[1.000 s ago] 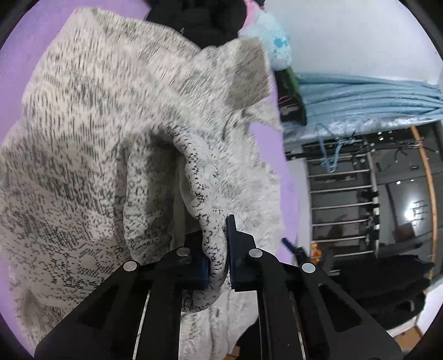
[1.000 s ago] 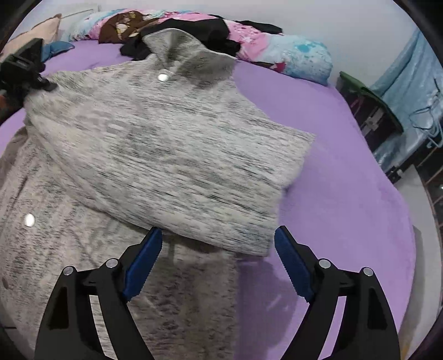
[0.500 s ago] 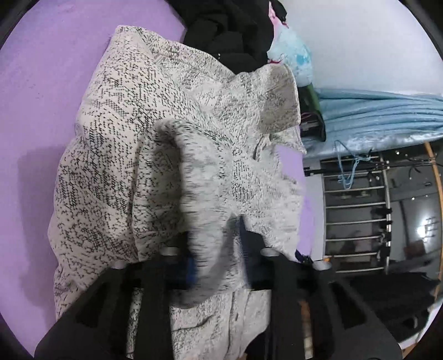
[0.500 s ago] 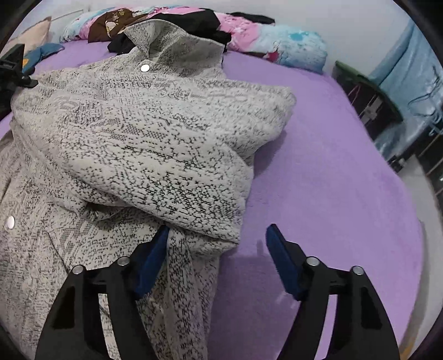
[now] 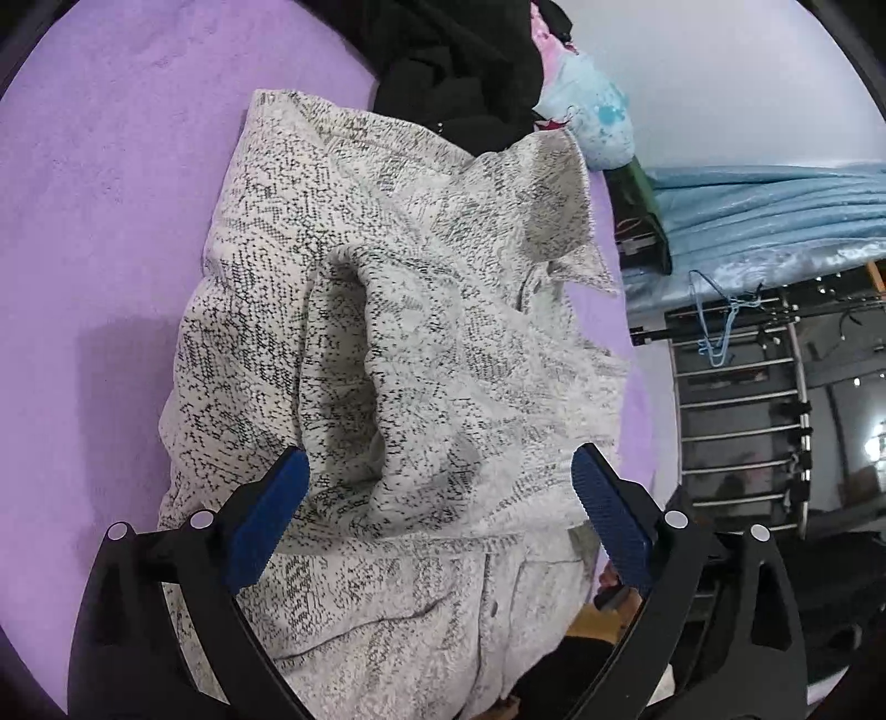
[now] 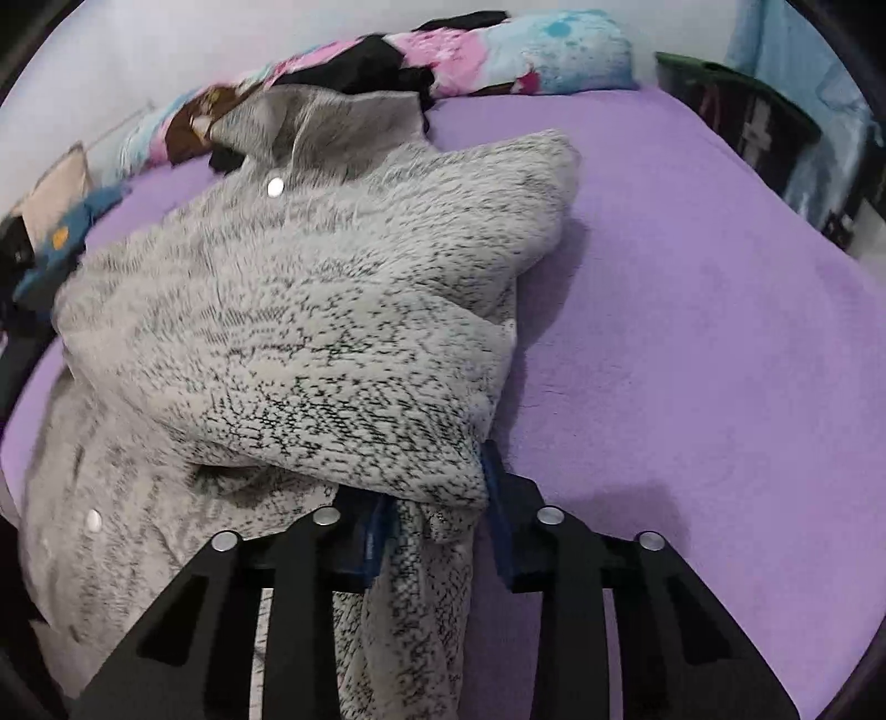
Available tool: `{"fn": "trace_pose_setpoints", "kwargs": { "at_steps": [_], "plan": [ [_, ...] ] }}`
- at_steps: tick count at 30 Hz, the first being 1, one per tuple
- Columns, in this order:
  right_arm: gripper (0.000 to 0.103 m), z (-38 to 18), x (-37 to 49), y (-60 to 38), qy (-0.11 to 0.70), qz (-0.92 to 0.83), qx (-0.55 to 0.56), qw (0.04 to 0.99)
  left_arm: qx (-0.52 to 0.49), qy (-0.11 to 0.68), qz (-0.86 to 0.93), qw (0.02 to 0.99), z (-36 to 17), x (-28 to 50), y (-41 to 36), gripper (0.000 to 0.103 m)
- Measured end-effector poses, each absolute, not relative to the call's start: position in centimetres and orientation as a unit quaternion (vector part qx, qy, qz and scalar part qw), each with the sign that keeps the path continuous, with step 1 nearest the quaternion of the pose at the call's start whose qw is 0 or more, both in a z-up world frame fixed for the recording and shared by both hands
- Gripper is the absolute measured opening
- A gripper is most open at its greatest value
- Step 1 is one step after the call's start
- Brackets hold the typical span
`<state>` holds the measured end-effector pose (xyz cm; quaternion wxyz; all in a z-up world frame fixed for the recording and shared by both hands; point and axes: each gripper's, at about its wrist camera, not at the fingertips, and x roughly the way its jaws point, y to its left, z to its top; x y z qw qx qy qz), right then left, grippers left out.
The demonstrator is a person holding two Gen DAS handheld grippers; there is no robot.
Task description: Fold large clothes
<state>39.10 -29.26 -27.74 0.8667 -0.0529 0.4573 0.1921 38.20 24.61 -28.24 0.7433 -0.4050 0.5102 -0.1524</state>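
A grey speckled fleece jacket (image 5: pixel 443 310) with snap buttons lies bunched on the purple bed (image 5: pixel 111 194). My left gripper (image 5: pixel 437 459) hovers over it, jaws opening wide. A folded-over sleeve (image 5: pixel 354 387) lies loose between the pads, which do not touch it. In the right wrist view the jacket (image 6: pixel 310 332) is heaped up with its collar standing at the far end. My right gripper (image 6: pixel 434 515) is closing on the near edge of the heap, and a thick fold of fabric fills the gap between its blue pads.
Black clothes (image 5: pixel 459 61) and a pink and blue patterned pillow (image 6: pixel 531 50) lie at the head of the bed. A dark bin (image 6: pixel 736 111), a pale blue curtain (image 5: pixel 775 221) and a metal rack (image 5: pixel 742 415) stand beyond the bed's edge (image 6: pixel 692 332).
My left gripper let go of the sleeve, opened wide and drew back. My right gripper moved in on the jacket's near edge and closed from wide open onto the fabric.
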Motion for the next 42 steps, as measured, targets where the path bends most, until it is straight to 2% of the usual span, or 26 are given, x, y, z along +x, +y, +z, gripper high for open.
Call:
{"fn": "trace_pose_setpoints", "kwargs": {
  "at_steps": [3, 8, 13, 18, 22, 24, 25, 26, 30, 32, 38, 42],
  "plan": [
    [0.024, -26.2, 37.2, -28.2, 0.424, 0.177, -0.104, 0.882, -0.400, 0.508, -0.153, 0.747, -27.7, 37.9, 24.2, 0.092],
    [0.022, -24.5, 32.8, -23.5, 0.314, 0.117, -0.346, 0.876, -0.388, 0.509, -0.162, 0.751, -27.5, 37.9, 23.2, 0.092],
    [0.022, -25.3, 31.4, -23.6, 0.303, 0.109, -0.399, 0.858, -0.366, 0.519, -0.162, 0.755, -27.6, 38.0, 21.9, 0.092],
    [0.023, -29.4, 33.5, -25.6, 0.397, 0.135, -0.364, 0.832, -0.362, 0.527, -0.166, 0.751, -28.0, 38.2, 21.5, 0.092],
    [0.025, -27.8, 34.1, -26.1, 0.404, 0.140, -0.331, 0.841, -0.362, 0.527, -0.165, 0.751, -28.0, 38.3, 21.8, 0.092],
    [0.036, -26.3, 33.8, -26.8, 0.400, 0.143, -0.319, 0.847, -0.360, 0.529, -0.163, 0.751, -27.8, 38.2, 22.0, 0.092],
    [0.051, -25.4, 33.5, -27.1, 0.395, 0.144, -0.318, 0.849, -0.355, 0.530, -0.162, 0.753, -27.6, 38.1, 21.9, 0.092],
    [0.054, -24.4, 33.1, -27.4, 0.386, 0.148, -0.316, 0.854, -0.346, 0.531, -0.161, 0.756, -27.3, 38.0, 21.7, 0.092],
    [0.057, -20.0, 33.2, -28.4, 0.351, 0.175, -0.226, 0.892, -0.324, 0.528, -0.160, 0.769, -25.9, 37.5, 20.3, 0.093],
    [0.064, -19.0, 34.0, -28.3, 0.341, 0.186, -0.167, 0.906, -0.301, 0.527, -0.164, 0.778, -25.0, 37.5, 19.3, 0.093],
    [0.063, -22.1, 37.9, -25.9, 0.378, 0.220, -0.067, 0.897, -0.272, 0.526, -0.146, 0.793, -23.1, 37.1, 18.5, 0.093],
    [0.063, -25.5, 38.4, -24.9, 0.423, 0.211, -0.076, 0.878, -0.275, 0.509, -0.159, 0.800, -21.2, 36.6, 19.0, 0.093]
  ]
}}
